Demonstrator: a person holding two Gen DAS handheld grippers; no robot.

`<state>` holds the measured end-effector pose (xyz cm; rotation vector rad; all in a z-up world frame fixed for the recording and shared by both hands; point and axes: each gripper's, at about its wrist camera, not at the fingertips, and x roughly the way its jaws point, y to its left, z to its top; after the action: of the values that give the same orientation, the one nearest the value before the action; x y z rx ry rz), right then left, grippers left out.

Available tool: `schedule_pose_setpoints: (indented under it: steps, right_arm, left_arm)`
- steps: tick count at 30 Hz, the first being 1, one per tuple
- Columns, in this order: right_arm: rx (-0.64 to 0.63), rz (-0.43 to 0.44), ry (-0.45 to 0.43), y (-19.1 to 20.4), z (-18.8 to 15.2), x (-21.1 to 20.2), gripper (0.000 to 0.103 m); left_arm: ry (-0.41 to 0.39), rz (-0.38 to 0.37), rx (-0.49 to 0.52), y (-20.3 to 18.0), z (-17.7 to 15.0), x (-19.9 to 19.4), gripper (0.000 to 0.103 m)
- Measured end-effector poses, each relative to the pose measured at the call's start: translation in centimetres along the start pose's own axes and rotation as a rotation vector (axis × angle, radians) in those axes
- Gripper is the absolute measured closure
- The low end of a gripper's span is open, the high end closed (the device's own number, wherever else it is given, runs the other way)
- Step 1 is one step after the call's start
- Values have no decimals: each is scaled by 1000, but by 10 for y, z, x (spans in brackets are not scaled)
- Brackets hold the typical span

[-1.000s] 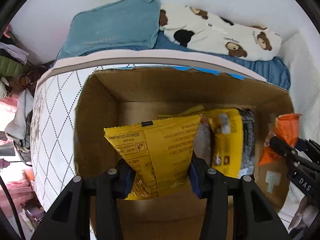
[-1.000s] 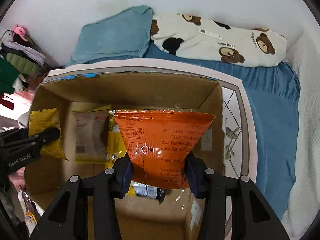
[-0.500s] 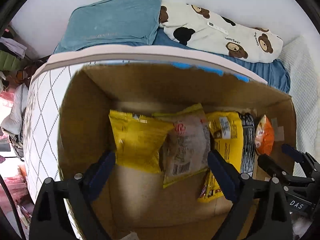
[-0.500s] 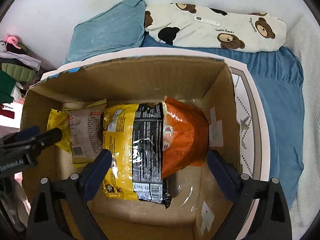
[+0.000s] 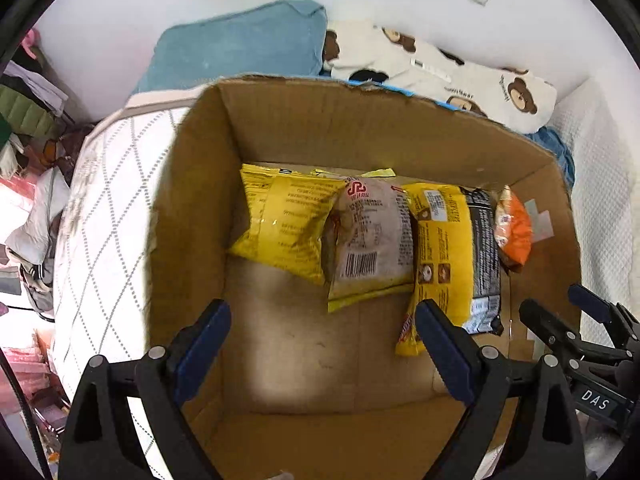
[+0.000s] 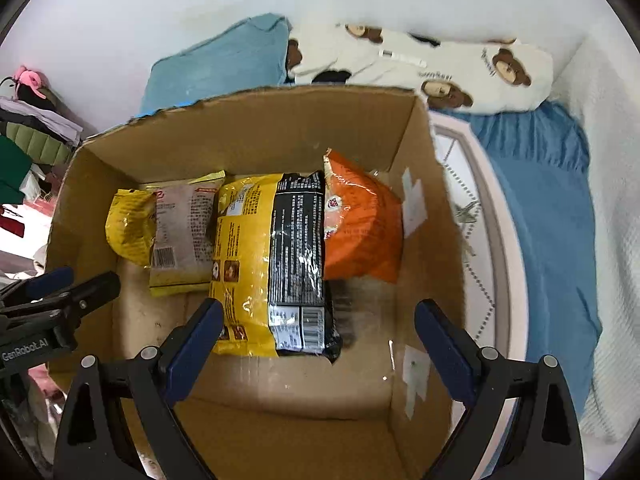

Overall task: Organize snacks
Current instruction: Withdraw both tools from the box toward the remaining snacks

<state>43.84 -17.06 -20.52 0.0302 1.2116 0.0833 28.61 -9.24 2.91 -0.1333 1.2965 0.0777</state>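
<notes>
While four snack bags [image 6: 264, 256] lie in box [image 5: 192, 208] | left hand-held gripper [image 5: 322, 344] spread, empty | right hand-held gripper [image 6: 318, 344] spread, empty

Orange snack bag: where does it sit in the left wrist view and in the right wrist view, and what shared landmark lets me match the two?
Left wrist view: the orange snack bag is a thin sliver at the far right of the cardboard box.
Right wrist view: the orange snack bag lies broad, right of centre, near the box's right wall.
Shared landmark: the yellow-and-black bag directly to its left.
</notes>
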Motion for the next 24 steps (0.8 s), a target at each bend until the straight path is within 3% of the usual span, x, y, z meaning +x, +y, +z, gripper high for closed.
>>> schedule_pose_setpoints:
  steps: [14,24]
  right_arm:
    - [-45,-27,-220,7,-77,-90,5]
    - [-33,-7,-371,14,-128,-161,5]
  left_arm:
    - [-233,8,59,-13,-78,-78,9]
    - [-335,-10,77,-18,-125,-129,9]
